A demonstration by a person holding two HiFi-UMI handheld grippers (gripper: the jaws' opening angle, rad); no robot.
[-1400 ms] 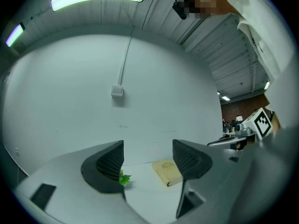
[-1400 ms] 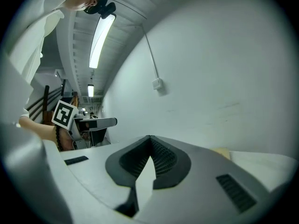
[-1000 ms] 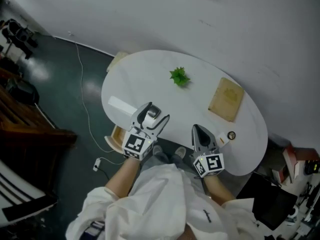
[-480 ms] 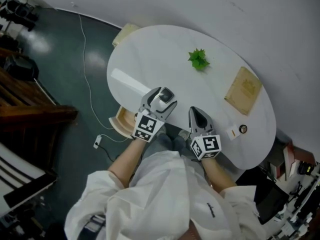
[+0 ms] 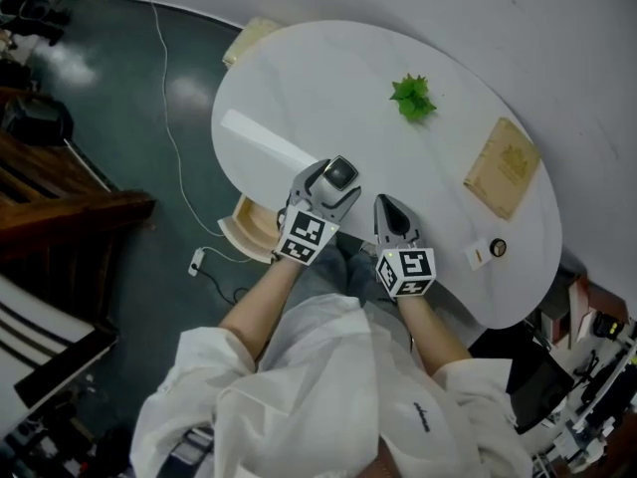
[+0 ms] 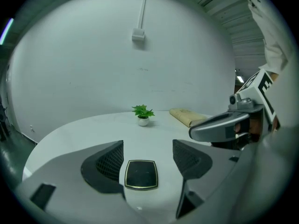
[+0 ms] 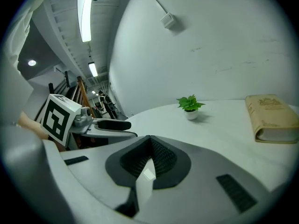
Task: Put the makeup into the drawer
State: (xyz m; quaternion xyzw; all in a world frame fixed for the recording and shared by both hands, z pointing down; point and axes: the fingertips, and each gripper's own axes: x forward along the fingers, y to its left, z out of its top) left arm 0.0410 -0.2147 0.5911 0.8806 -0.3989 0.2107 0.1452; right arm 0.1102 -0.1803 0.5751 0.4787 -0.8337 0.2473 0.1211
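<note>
Compact [image 6: 140, 174], square with rounded corners, dark glossy face and thin gold rim, is lying flat on the smooth white oval table [image 5: 299, 88]. It is sitting between the jaws of the left gripper [image 6: 148, 148], which are standing wide apart, their ribbed black pads clear of it on both sides. The right gripper [image 7: 149, 140] is hovering just beside the left one over the table's near edge, its jaws pressing together at the tips.

A pale wooden drawer [image 5: 247, 232] is standing pulled out under the table's left edge. A small green plant in a white pot [image 5: 413, 98] and a tan closed book [image 5: 503, 167] are sitting farther back, well apart. A round dark item with a gold rim [image 5: 498, 248] is lying beside a small white piece [image 5: 477, 256] near the right edge.
</note>
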